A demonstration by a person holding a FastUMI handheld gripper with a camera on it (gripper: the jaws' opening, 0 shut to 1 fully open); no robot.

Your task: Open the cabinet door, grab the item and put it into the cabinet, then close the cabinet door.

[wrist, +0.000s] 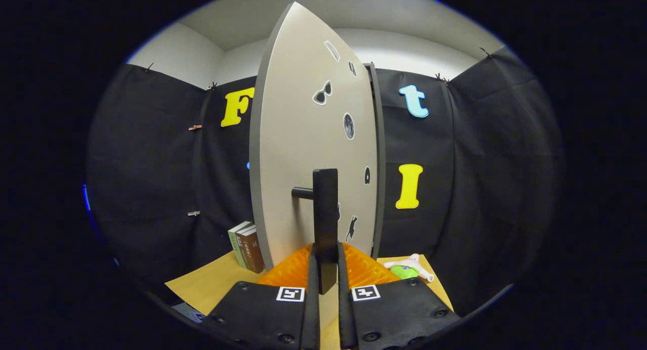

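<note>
A tall pale grey cabinet door (pixel 308 147) with small stickers on its face fills the centre of the frame, swung partly open so its near edge faces the camera. A black upright bar handle (pixel 325 208) stands off the door on a short black peg. At the bottom centre, the gripper (pixel 324 269) has its 2 fingers (pixel 312 274) clenched on the lower end of that handle, 1 on each side, pressing it. To the lower right, just beyond the right finger and beside the door's hinge side, a small green and white plush toy (pixel 408 269) lies on the light wooden tabletop (pixel 212 284). To the lower left, behind the door's edge, 2 upright books (pixel 246 246) stand on the same tabletop.
</note>
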